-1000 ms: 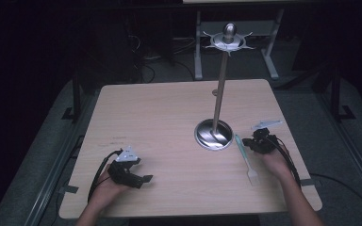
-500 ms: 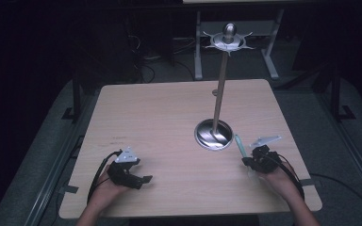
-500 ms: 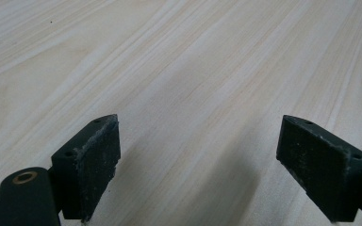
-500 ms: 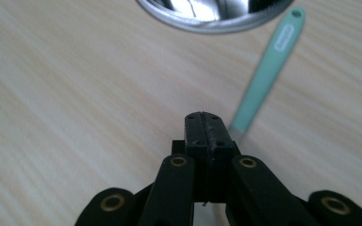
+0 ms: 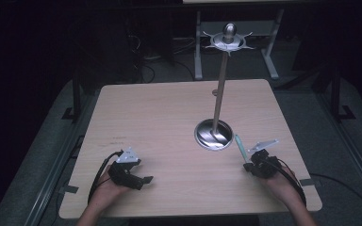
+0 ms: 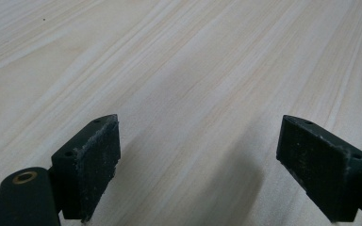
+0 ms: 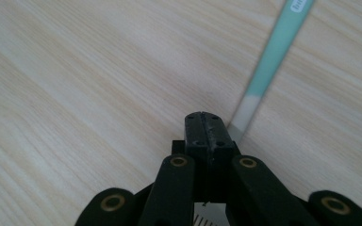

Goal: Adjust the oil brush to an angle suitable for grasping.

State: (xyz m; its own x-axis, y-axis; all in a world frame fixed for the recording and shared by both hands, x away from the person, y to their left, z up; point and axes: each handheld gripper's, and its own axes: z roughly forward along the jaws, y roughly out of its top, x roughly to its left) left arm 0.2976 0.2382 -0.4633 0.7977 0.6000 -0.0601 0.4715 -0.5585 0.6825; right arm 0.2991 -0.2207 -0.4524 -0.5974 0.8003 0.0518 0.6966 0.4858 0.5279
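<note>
Two tongs on desk (image 5: 169, 113): left tongs (image 6: 212, 165) wide, empty; right tongs (image 7: 206, 129) clamped on toothbrush (image 7: 268, 70). Handle lettering blurred, unreadable. Metal stand (image 5: 213, 134) visible from high view.

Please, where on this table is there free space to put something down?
The table is bare across its whole left half and far side, and between the left gripper and the right gripper. It is crowded only at the right front, where the metal stand and the green stick lie close together.

One table (image 5: 160, 122), one metal stand (image 5: 214, 134), one toothbrush (image 5: 239, 144), and two hand-held grippers: left (image 5: 143, 180), right (image 5: 246, 167).
</note>
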